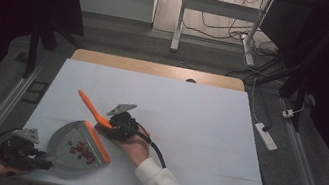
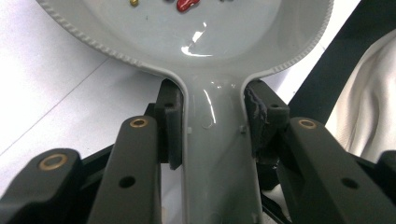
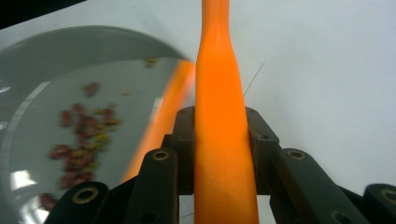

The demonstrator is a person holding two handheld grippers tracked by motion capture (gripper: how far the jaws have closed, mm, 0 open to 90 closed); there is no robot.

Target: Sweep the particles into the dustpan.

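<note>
**Grey dustpan and orange brush, crumbs already gathered**

Grey plastic first: the dustpan [image 1: 67, 145] lies flat on the white table [image 1: 207, 130] near its front left corner, its handle pointing toward the left edge. The left gripper [image 1: 42, 161] is clenched on that handle, one jaw pressed to each side of the neck just below the bowl, as the left gripper view shows. Inside the pan sits a loose scatter of small red and yellowish bits [image 1: 82, 151], lying around the middle of its floor and toward the orange lip.

Just right of the pan, the right gripper [image 1: 109, 125] clamps the orange brush [image 1: 90, 106] by its handle, which slants up toward the table's far edge; its orange head rests along the pan's open right-hand mouth.

As I read it, this is the last of a sweep. To finish well, I would keep the pan pressed flat so nothing slips under the lip, and draw the brush leftward in short strokes.
</note>
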